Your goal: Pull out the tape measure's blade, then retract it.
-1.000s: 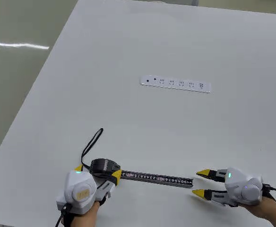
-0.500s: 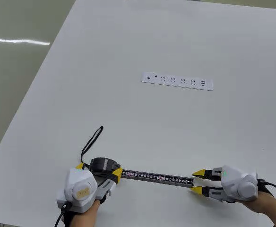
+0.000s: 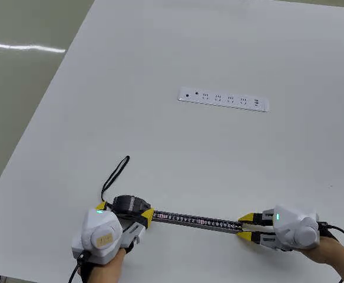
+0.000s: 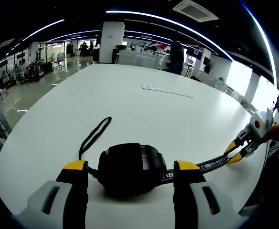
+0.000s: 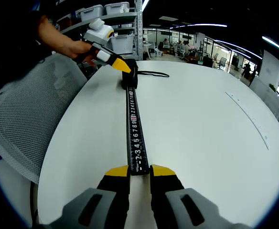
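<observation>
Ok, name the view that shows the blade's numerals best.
The right gripper view: the blade runs straight up from between its jaws, numerals readable. The head view shows a thin dark strip, marks too small; the left gripper view, a short stretch from the case to the right gripper.

On the table [image 3: 160, 141], along its near edge from left to right: left gripper [image 3: 125, 210] with jaws either side of the tape measure case [image 3: 131, 206], blade [image 3: 195, 222] flat on the top, right gripper [image 3: 245, 227] at the blade's end, strap [image 3: 114, 177] farther back from the case, and power strip [image 3: 224, 99] well apart toward the far right.
</observation>
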A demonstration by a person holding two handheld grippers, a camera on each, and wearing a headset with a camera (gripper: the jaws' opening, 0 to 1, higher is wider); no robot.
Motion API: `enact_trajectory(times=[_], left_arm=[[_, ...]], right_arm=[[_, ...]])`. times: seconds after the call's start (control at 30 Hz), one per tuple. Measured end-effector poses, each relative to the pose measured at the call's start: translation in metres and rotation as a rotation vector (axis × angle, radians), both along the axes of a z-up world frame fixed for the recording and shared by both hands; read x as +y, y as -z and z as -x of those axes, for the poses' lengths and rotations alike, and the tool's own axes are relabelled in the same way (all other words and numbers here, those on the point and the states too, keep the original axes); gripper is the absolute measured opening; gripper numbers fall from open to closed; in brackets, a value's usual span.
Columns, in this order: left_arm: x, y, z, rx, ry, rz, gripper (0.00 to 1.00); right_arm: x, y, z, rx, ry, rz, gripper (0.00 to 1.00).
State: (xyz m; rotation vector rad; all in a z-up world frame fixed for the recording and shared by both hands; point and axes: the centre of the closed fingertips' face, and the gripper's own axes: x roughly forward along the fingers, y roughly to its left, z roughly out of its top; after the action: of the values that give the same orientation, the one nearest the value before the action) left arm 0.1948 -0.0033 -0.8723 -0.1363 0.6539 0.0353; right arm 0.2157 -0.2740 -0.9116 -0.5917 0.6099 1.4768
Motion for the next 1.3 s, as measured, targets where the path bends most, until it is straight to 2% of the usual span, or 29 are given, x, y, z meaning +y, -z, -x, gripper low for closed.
enact_trajectory(times=[0.57,0.83,1.2,1.3], left_arm=[[-0.004,0.002,-0.002,0.002,-0.027,0.001,0.70],[-0.002,0.008,-0.003,0.020,-0.062,0.016,0.67],[-0.002,0.011,-0.005,0.036,-0.085,0.000,0.64],[-0.002,0.011,-0.005,0.037,-0.096,0.008,0.64]], right_arm=[[-0.001,0.000,0.000,0.004,0.009,0.007,0.12],[-0.001,-0.001,0.001,0.000,0.010,0.011,0.12],[-0.001,-0.003,0.000,-0.009,0.019,0.008,0.12],[-0.001,-0.003,0.000,-0.009,0.022,0.006,0.12]])
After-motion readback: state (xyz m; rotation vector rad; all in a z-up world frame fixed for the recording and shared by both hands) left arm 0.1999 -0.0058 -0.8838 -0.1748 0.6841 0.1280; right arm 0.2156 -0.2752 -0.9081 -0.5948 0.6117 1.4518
